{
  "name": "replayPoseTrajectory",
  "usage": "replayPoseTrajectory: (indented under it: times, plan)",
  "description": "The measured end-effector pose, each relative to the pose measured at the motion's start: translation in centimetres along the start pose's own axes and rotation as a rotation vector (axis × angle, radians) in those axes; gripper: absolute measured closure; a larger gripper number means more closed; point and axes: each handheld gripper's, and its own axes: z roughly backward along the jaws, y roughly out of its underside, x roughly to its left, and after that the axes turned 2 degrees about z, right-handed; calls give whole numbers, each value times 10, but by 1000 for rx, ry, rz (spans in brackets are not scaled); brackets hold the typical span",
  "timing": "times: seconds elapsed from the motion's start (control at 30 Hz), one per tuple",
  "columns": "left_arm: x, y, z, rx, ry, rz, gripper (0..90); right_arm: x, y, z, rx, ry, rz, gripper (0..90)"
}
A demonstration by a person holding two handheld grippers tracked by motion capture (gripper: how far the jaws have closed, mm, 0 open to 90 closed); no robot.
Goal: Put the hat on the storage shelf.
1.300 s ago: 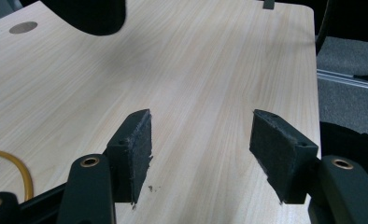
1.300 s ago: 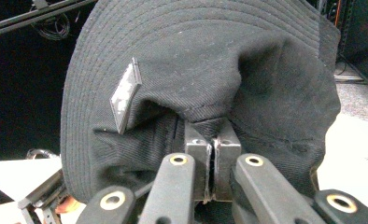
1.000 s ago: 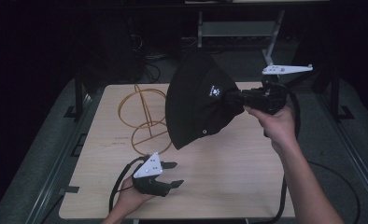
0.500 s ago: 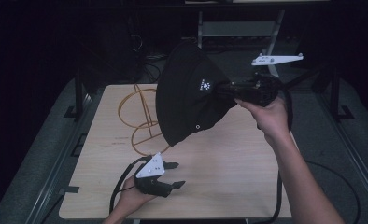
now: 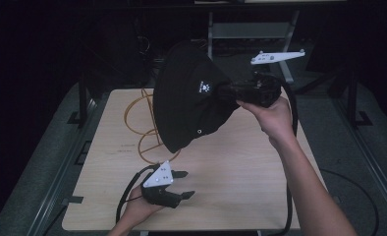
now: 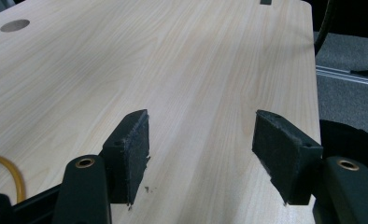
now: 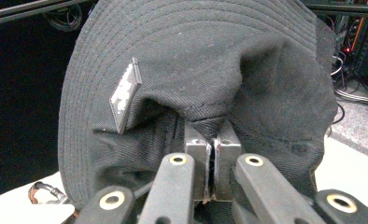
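hat (image 5: 189, 105) held above the table (image 5: 240, 167), cable loop (image 5: 147, 123) behind the left gripper (image 5: 184, 184).

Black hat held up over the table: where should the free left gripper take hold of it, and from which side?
Best on the brim of the black hat, at its lowest edge, coming up from below. The right gripper already pinches the crown fabric, so the hat hangs tilted with its brim edge free nearest the open left gripper. The stitched brim is thin and flat, probably easy to pinch.
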Motion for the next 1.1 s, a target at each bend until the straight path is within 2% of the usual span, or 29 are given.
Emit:
replayPoseTrajectory:
  times: [0.23, 0.63, 0.87, 1.1]
  plan:
    - [1, 0, 1, 5, 4, -10, 357, 6, -13, -10, -2, -4, 13, 876]
    - [4, 2, 5, -2, -7, 5, 354, 15, -35, -39, 29, -26, 51, 876]
    - [11, 3, 10, -35, -2, 52, 351, 14, -48, -54, 55, -30, 53, 875]
    - [12, 4, 10, -40, -5, 42, 350, 18, -60, -70, 68, -38, 59, 872]
